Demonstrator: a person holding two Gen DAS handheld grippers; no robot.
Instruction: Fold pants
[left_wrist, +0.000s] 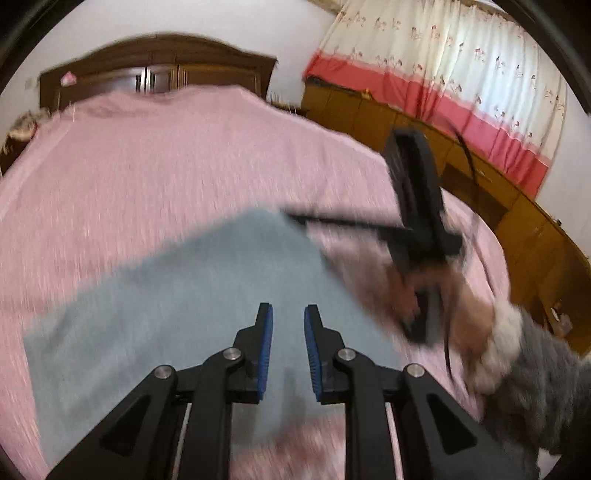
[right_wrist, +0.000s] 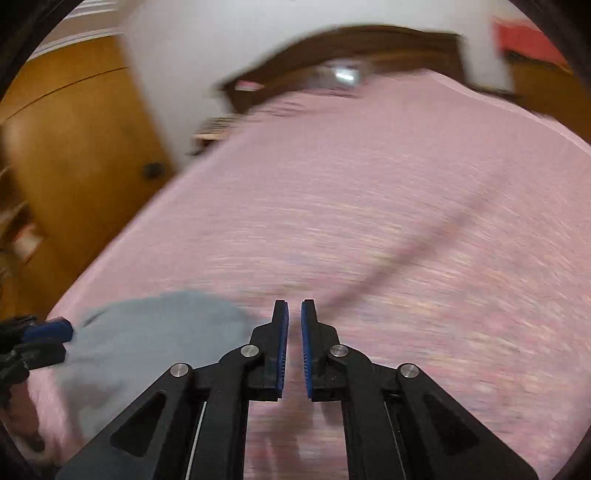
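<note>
Grey-blue pants (left_wrist: 184, 295) lie flat as a folded rectangle on the pink bed cover (left_wrist: 147, 166). My left gripper (left_wrist: 288, 314) hovers over their near part, open, with nothing between its blue pads. To the right, a hand (left_wrist: 443, 295) in a grey sleeve holds my right gripper (left_wrist: 303, 218), whose tips reach the pants' far right corner. In the right wrist view the right gripper (right_wrist: 294, 314) shows only a thin slit between its pads, with nothing in it, over bare pink cover (right_wrist: 369, 203). The pants (right_wrist: 147, 339) lie to its lower left, with the left gripper (right_wrist: 66, 332) at their edge.
A dark wooden headboard (left_wrist: 155, 70) stands at the far end of the bed. A wooden cabinet (left_wrist: 480, 184) under a pink and white curtain (left_wrist: 443, 74) runs along the right side. A wooden door (right_wrist: 74, 147) is left of the bed. Both views are motion-blurred.
</note>
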